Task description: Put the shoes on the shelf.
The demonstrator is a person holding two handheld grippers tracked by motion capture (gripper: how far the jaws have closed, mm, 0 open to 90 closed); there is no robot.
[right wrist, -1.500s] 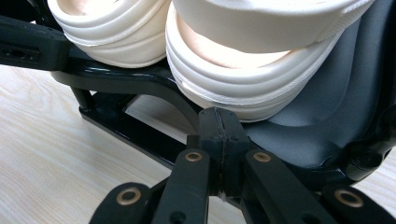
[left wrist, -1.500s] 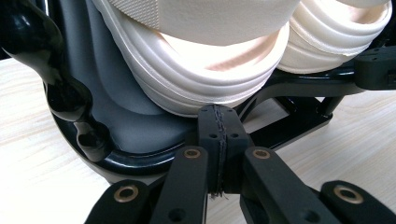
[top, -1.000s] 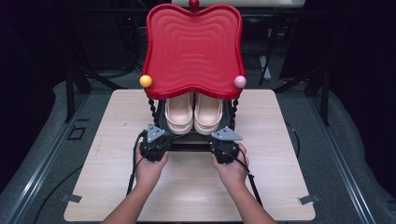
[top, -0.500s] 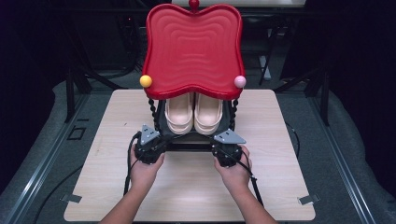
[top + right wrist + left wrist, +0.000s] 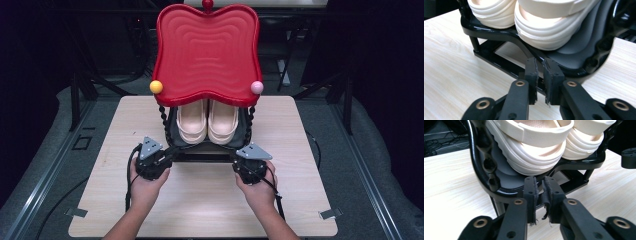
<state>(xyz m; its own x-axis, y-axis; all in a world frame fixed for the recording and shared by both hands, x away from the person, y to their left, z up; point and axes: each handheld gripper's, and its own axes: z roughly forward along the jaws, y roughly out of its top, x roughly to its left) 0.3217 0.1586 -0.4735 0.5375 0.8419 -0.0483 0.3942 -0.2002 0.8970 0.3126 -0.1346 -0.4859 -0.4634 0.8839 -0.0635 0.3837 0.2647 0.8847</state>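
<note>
A small rack stands at the table's far middle, with a red wavy tray [image 5: 207, 50] on top. Its black lower shelf [image 5: 172, 132] carries a pair of cream sandals [image 5: 207, 122], heels toward me. My left gripper [image 5: 167, 154] sits just before the shelf's front left corner and my right gripper [image 5: 239, 159] before its front right. In the left gripper view the jaws [image 5: 540, 181] are shut to a thin slit, empty, tips against the black shelf rim [image 5: 504, 192] under a sandal [image 5: 534, 147]. The right gripper [image 5: 539, 62] is likewise shut and empty below the rim [image 5: 486, 31].
A yellow ball [image 5: 156, 86] and a pink ball [image 5: 257, 87] cap the tray's front corners on beaded black posts. The pale wooden table [image 5: 200, 200] stretches bare between my hands and its near edge. Dark floor and stands surround it.
Both hands have drawn back from the rack toward me and slightly apart. The rack and sandals have stayed put.
</note>
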